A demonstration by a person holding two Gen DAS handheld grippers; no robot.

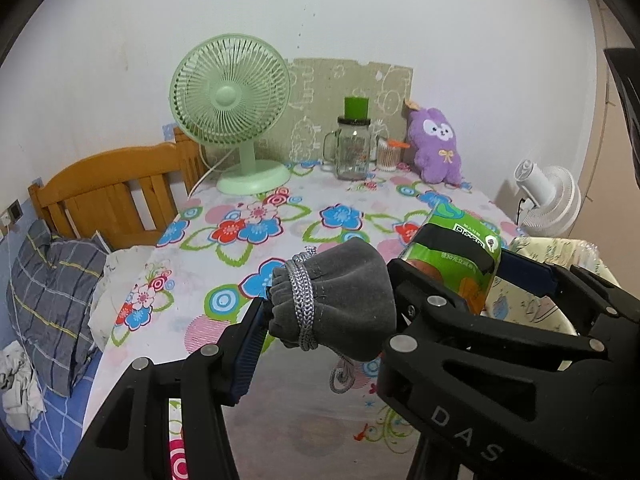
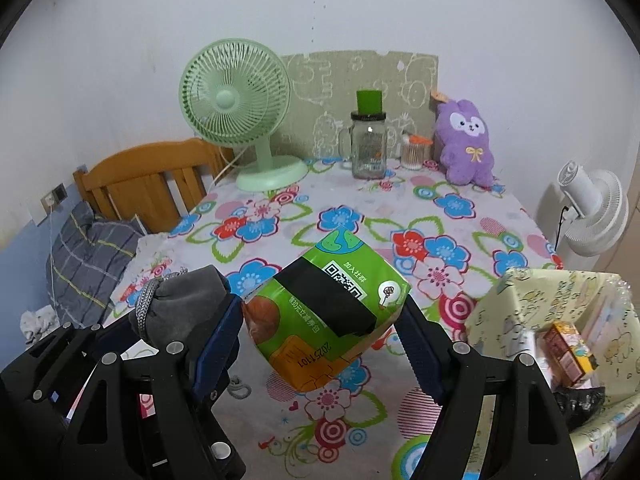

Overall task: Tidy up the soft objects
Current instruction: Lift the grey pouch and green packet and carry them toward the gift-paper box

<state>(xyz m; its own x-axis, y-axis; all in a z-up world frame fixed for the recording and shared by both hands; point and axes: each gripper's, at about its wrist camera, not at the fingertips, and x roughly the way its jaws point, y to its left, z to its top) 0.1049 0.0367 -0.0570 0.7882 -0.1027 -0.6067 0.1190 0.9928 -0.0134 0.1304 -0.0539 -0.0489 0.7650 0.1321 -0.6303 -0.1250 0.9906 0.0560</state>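
My left tongs (image 1: 332,300) clamp the grey pouch (image 1: 340,300), my right tongs (image 2: 324,320) the green packet (image 2: 332,316), both lifted above the table's (image 2: 460,208) near edge; next, I judge, lower them into the box (image 2: 500,312) at its right corner.

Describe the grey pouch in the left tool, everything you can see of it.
The grey pouch is a small drawstring bag of soft, velvety-looking fabric, plump and creased. A silver braided cord is wound several times around its gathered neck, with a loose loop hanging below. It is held off the flowered tablecloth, neck pointing left, squeezed between the blue pads of the left tool. The green packet in the right tool sits just beside it.
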